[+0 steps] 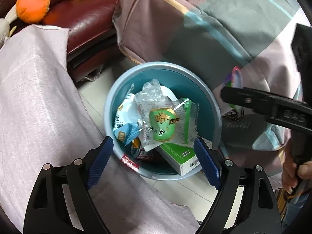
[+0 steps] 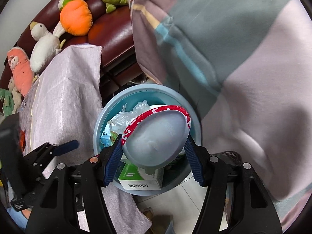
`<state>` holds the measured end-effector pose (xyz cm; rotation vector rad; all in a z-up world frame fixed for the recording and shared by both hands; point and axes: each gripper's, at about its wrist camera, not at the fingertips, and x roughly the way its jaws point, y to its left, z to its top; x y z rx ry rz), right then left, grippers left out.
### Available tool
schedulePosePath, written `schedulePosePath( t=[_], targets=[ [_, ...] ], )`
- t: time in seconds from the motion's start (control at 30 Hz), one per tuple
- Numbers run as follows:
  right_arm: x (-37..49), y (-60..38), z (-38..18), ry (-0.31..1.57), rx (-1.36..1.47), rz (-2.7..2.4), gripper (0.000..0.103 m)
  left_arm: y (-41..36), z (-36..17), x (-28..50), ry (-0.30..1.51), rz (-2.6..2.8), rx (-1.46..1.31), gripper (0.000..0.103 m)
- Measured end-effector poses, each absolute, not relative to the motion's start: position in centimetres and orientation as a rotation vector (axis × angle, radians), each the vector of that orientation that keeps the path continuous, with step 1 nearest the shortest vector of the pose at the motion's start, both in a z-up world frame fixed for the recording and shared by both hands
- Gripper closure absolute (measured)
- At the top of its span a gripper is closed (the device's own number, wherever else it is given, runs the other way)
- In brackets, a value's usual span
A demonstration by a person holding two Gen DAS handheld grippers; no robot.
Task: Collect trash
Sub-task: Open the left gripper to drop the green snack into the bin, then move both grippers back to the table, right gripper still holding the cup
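Observation:
A round blue trash bin (image 1: 161, 65) stands on the floor and holds a clear wrapper with a green label (image 1: 163, 124), a blue-and-white packet (image 1: 124, 120) and a green box (image 1: 181, 156). My left gripper (image 1: 153, 140) hangs open just above the bin's near rim, its blue pads touching nothing. In the right wrist view my right gripper (image 2: 154, 137) is shut on a white disposable bowl with a red patterned rim (image 2: 156, 132), tilted over the bin (image 2: 144, 86). The bowl hides much of the bin's contents; the green box (image 2: 140, 177) shows below it.
A pale cloth-covered surface (image 1: 39, 107) borders the bin on the left. A dark red leather sofa (image 1: 83, 19) with plush toys (image 1: 33, 2) lies behind. A striped quilt (image 1: 195, 29) hangs close on the right. A person's hand (image 1: 292, 171) holds the right gripper's handle.

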<state>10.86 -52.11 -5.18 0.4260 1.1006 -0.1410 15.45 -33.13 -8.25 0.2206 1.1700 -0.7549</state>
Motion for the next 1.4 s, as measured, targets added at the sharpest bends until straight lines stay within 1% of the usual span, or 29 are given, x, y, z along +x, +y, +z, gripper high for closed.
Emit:
schedulePosePath(
  t=[0.1, 0.13, 0.17, 0.47, 0.53, 0.8, 0.87, 1.03, 1.4],
  targets=[
    [11.5, -52.0, -5.9, 1.118, 0.446, -0.141, 0.041, -32.6, -8.0, 15.6, 1.167, -0.749, 0.212, 0.017],
    [11.6, -52.1, -6.1, 1.123, 0.454, -0.145, 0.037, -32.5, -8.0, 15.6, 1.168, -0.749, 0.209, 0.017],
    [11.6, -52.1, -6.1, 1.122, 0.455, -0.149, 0.036, -32.4, -8.0, 15.7, 1.170, -0.752, 0.203, 0.017],
    [11.2, -51.6, -5.1, 1.122, 0.443, -0.164, 0.034, -31.5, -7.8, 15.3, 1.176, -0.754, 0.180, 0.017],
    [11.2, -51.3, -4.8, 1.120, 0.436, -0.170, 0.029, -31.1, -7.5, 15.2, 1.172, -0.754, 0.176, 0.017],
    [10.1, -49.8, -3.0, 1.109, 0.403, -0.173, 0.029, -29.1, -6.0, 14.6, 1.148, -0.741, 0.139, 0.016],
    [9.9, -49.3, -2.6, 1.107, 0.396, -0.175, 0.028, -28.3, -5.5, 14.3, 1.137, -0.734, 0.129, 0.012],
    [9.2, -47.6, -1.3, 1.100, 0.374, -0.170, 0.028, -26.5, -3.9, 13.8, 1.102, -0.722, 0.106, 0.011],
    [8.8, -41.5, 1.5, 1.094, 0.276, -0.119, 0.027, -19.7, -1.3, 12.5, 1.037, -0.663, 0.037, 0.010]
  ],
)
